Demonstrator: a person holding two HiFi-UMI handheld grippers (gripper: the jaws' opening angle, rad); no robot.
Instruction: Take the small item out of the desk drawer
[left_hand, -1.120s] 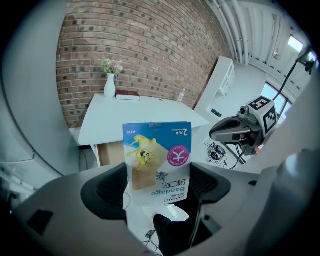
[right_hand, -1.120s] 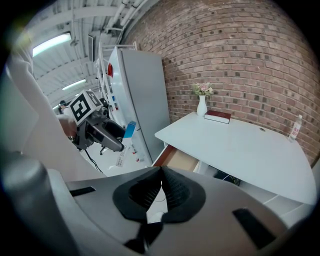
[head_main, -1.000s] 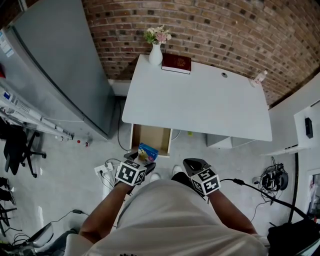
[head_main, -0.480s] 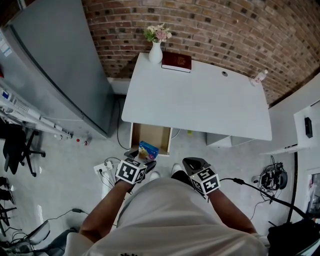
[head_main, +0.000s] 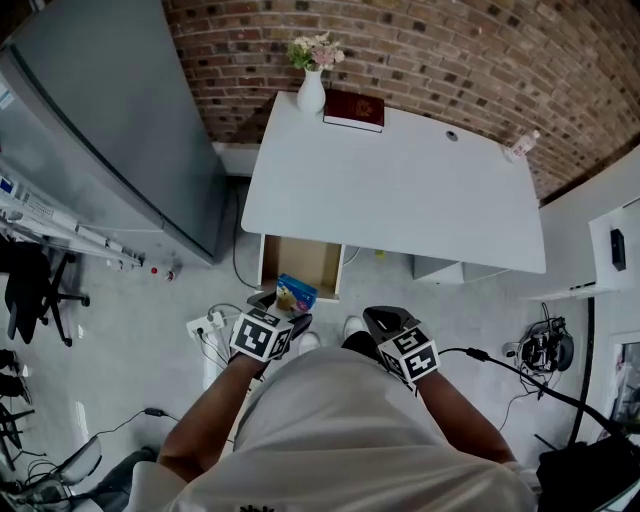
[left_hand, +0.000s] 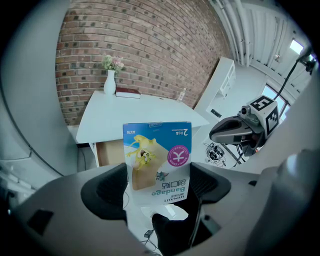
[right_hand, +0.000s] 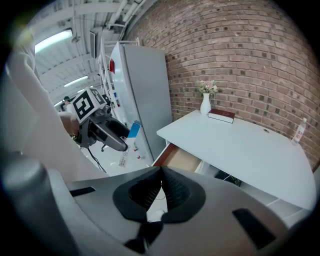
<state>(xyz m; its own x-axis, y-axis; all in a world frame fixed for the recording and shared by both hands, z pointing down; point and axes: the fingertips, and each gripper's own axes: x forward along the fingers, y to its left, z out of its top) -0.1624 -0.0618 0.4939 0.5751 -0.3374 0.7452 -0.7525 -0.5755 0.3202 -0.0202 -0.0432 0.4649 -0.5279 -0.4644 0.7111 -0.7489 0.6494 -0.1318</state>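
My left gripper (left_hand: 159, 181) is shut on a small blue and white bandage box (left_hand: 159, 159), held upright between its pads. In the head view the box (head_main: 295, 294) hangs in front of the open wooden drawer (head_main: 299, 263) under the white desk (head_main: 400, 195), with the left gripper (head_main: 283, 306) just behind it. The drawer's inside shows nothing else. My right gripper (right_hand: 160, 186) is shut with nothing between its jaws; it sits to the right (head_main: 383, 323), close to the person's body. From the right gripper view the left gripper (right_hand: 107, 131) and the box (right_hand: 133, 128) show at the left.
A white vase of flowers (head_main: 311, 92) and a dark red book (head_main: 354, 109) stand at the desk's far edge, a small bottle (head_main: 518, 146) at its right. A grey cabinet (head_main: 110, 140) stands left. A power strip (head_main: 205, 328) and cables (head_main: 500, 365) lie on the floor.
The box in my left gripper has shifted slightly up and away from the drawer mouth. The head view has tilted a little. The right gripper stays put.
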